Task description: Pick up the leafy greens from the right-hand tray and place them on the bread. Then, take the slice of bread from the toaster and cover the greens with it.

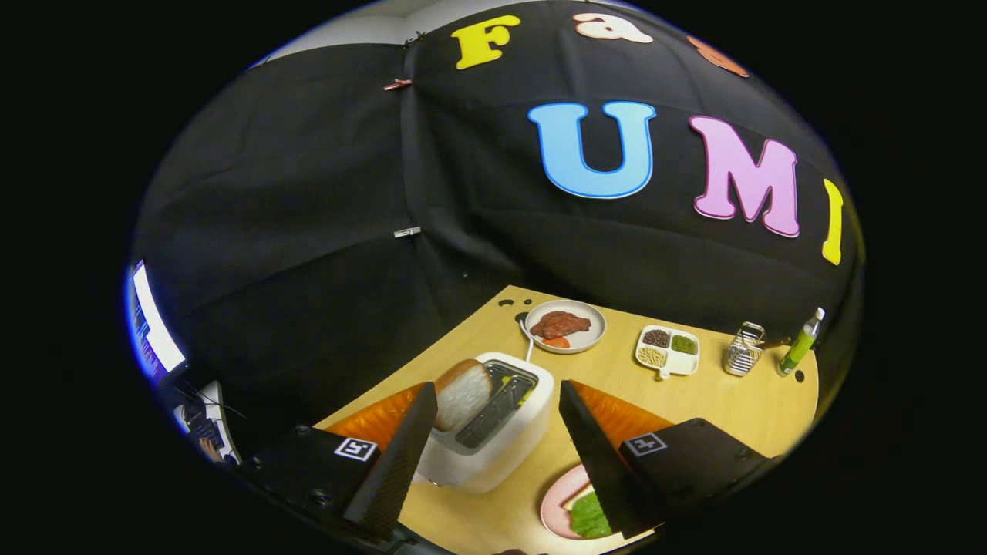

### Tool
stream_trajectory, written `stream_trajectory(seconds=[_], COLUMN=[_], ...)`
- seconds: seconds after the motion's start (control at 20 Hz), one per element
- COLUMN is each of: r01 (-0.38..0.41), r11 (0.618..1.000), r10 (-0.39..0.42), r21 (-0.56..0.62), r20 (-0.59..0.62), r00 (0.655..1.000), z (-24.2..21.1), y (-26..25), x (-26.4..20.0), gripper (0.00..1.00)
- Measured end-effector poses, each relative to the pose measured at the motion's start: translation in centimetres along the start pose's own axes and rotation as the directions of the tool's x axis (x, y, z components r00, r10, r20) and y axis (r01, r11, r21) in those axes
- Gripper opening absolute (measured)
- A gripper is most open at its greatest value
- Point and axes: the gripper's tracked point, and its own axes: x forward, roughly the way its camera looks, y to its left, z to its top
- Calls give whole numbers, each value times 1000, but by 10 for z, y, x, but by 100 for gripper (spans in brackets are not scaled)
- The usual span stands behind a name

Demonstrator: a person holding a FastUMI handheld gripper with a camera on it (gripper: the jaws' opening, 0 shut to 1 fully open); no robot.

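Two fingers of the gripper [500,401] stand wide apart, released and grasping nothing, above a light wooden table [740,401]. Far off at nine o'clock from the fingers, a lit screen [154,327] glows past the table's end. Beside the left finger [401,455], at about one o'clock from its tip, a slice of bread [461,393] stands upright in the near slot of a white toaster [493,432]; whether it touches the finger cannot be told. The toaster sits between the two fingers and just ahead of them, and its second slot shows dark. At twelve o'clock from the toaster, beyond it, a round grey plate [564,326] holds a brown slab of meat [560,324] with something orange-red at its near edge. Below the right finger [590,455], at about six o'clock from its tip, a pink plate [557,505] carries the leafy greens [590,518], which lie partly hidden behind that finger. At two o'clock from the toaster, a white divided dish [668,351] holds dark, green and pale grains in separate compartments. Just beside it at three o'clock stands a small metal wire rack [744,349], and farther along, a green bottle [800,341] with a white cap stands near the table's far corner.
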Motion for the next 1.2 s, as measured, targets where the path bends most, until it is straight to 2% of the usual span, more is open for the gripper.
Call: stream_trajectory(seconds=[0.25,0.7,0.75,0.8,0.95,1.05,1.2], r01=[-33,50,61,70,98,117,128], r11=[999,987,986,985,986,986,986], r10=[33,-66,-79,-89,-117,-134,-144], r21=[-10,-154,-158,-156,-135,-114,-108], r20=[-56,-105,-110,-117,-137,-153,-164], r00=[998,992,991,989,984,979,976], z=[-17,-39,-41,-43,-50,-53,-54], y=[40,47,47,45,40,37,37], x=[37,102,105,109,117,119,120], gripper=[99,99,97,87,80,70,48])
